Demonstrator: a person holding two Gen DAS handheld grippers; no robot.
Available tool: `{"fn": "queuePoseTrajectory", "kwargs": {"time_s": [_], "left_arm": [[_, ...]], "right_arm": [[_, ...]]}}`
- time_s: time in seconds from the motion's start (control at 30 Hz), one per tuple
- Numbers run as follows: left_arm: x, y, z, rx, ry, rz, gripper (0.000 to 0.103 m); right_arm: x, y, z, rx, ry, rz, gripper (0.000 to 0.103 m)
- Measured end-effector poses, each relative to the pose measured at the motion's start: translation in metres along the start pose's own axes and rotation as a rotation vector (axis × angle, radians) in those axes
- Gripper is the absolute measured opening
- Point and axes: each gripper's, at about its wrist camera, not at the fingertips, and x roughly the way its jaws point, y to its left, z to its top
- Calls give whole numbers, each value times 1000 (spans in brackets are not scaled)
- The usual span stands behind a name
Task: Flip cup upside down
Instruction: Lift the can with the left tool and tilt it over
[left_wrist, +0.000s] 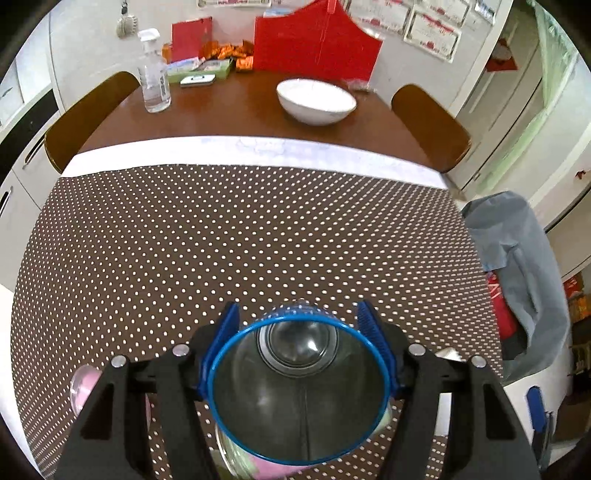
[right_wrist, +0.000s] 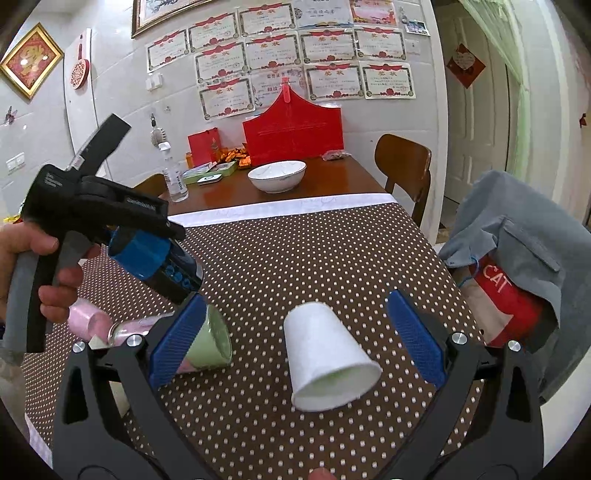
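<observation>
1. Blue-rimmed and see-through, one cup (left_wrist: 299, 391) sits clamped between the two blue pads of the left gripper (left_wrist: 299, 325), its open mouth facing the camera and its base pointing away over the dotted tablecloth (left_wrist: 221, 229).
2. From the right wrist view, the left gripper (right_wrist: 173, 280) is held in one hand (right_wrist: 40, 273) above the table's left side; the clear cup is not visible there.
3. The right gripper (right_wrist: 295, 332) has its two pads spread wide apart, holding nothing.
4. One white paper cup (right_wrist: 325, 354) stands mouth-down on the cloth between those pads, touching neither.
5. One pale green cup (right_wrist: 210, 343) lies tilted just behind the left pad.
6. One pink-capped bottle (right_wrist: 96, 325) lies near the left table edge.
7. Farther back stand one white bowl (right_wrist: 277, 175), one clear spray bottle (right_wrist: 173, 173) and one red box (right_wrist: 293, 134).
8. Two wooden chairs are visible, one on each side of the table; a grey garment (right_wrist: 517, 251) drapes over something at right.
</observation>
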Motion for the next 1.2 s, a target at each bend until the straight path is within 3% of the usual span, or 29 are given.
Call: {"fn": "queuePoseTrajectory", "kwargs": {"time_s": [0.17,0.37,0.47,0.67,0.9,1.1,1.2], "left_arm": [[-44,-10,-13,30,-124,4,65],[-74,-39,-67,86,-176,-20,65],[-76,-50,-104,119,-213,23,65],[-67,-51,-172,113,-229,21,65],[-70,-50,-236,133,-302,60,65],[-80,-52,-224,127,-308,22,65],[-86,-58,-206,146,-374,35,65]], "right_arm": [[-22,-3,-3,14,-26,4,97],[-52,-11,-17,36,-30,17,97],[-65,-11,-30,29,-21,19,97],[-76,-8,-58,20,28,48,97],[-82,0,-80,-14,63,82,97],[-84,1,-85,-20,66,95,97],[-81,1,-85,-20,67,101,97]]}}
